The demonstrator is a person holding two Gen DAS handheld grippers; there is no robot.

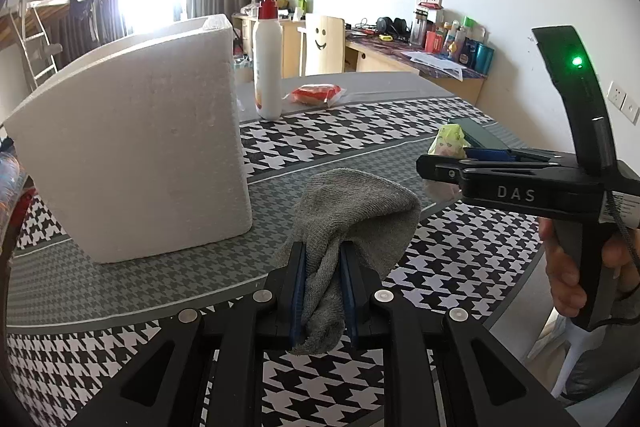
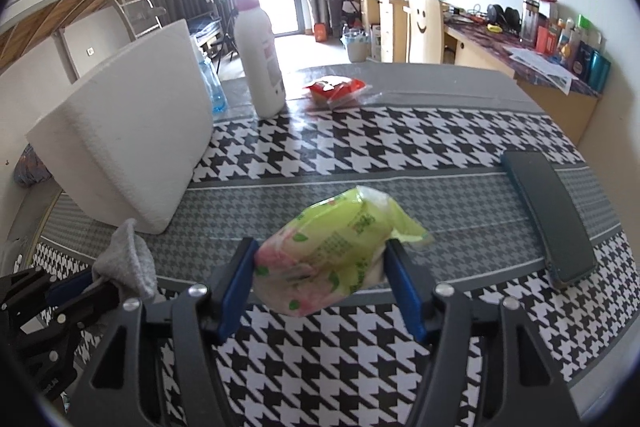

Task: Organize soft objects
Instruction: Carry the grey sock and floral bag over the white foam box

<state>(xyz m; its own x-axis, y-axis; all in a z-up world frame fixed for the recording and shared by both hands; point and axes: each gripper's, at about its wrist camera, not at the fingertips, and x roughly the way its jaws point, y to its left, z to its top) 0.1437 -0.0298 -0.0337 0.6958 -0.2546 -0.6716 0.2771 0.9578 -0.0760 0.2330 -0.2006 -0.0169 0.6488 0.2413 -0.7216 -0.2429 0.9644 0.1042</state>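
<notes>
A grey sock [image 1: 360, 211] is bunched between the blue pads of my left gripper [image 1: 323, 251], which is shut on it above the houndstooth tablecloth [image 1: 340, 139]. The sock's toe end bulges out past the fingertips. My right gripper [image 2: 320, 259] is shut on a soft green-and-pink packet [image 2: 340, 247], both pads pressing into its sides. From the left wrist view the right gripper [image 1: 424, 166] is on the right, held by a hand [image 1: 564, 279], with the green packet [image 1: 450, 139] peeking out behind it. The left gripper [image 2: 80, 287] and sock [image 2: 128, 259] show at the lower left of the right wrist view.
A white foam box [image 1: 132, 155] stands on the left of the table. Behind it are a white pump bottle [image 1: 267, 67] and a red packet [image 1: 318, 94]. A dark flat case [image 2: 548, 215] lies on the right. A desk and a chair stand beyond the table.
</notes>
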